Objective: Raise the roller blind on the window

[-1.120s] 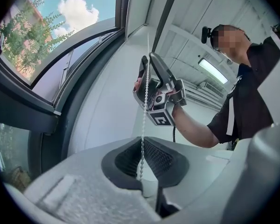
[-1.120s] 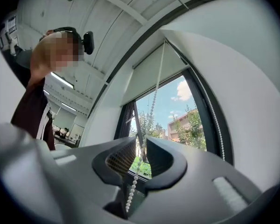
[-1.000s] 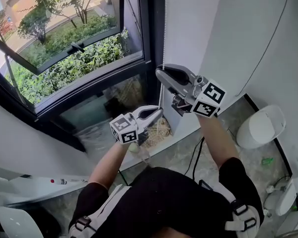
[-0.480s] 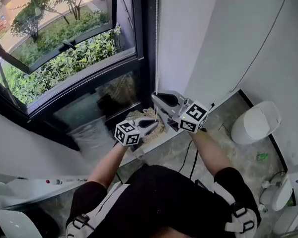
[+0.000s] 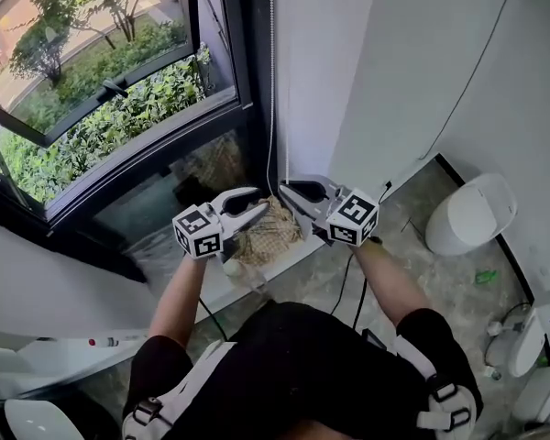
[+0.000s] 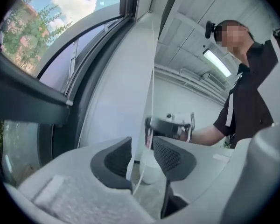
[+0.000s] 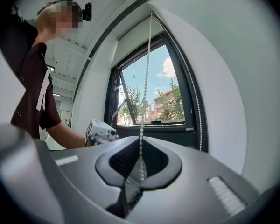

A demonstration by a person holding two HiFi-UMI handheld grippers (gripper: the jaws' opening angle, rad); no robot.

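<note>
- Pulling down on the bead chain, the right gripper has sunk low by the sill, jaws clenched on the beads.
- The left gripper, at its 9 o'clock, has just sprung its jaws apart. The chain runs loose between them, unpressed.
- The chain climbs to 12 o'clock beside the window frame; the blind itself is out of sight above.
- Likely hand-over-hand: the left looks freed to regrip higher.

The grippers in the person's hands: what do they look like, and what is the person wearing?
Both the left gripper and the right gripper are grey plastic, each with two curved jaws lined with dark textured pads. Each carries a white cube printed with black square markers. The person wears a black short-sleeved top with pale buckled straps over the shoulders.
</note>
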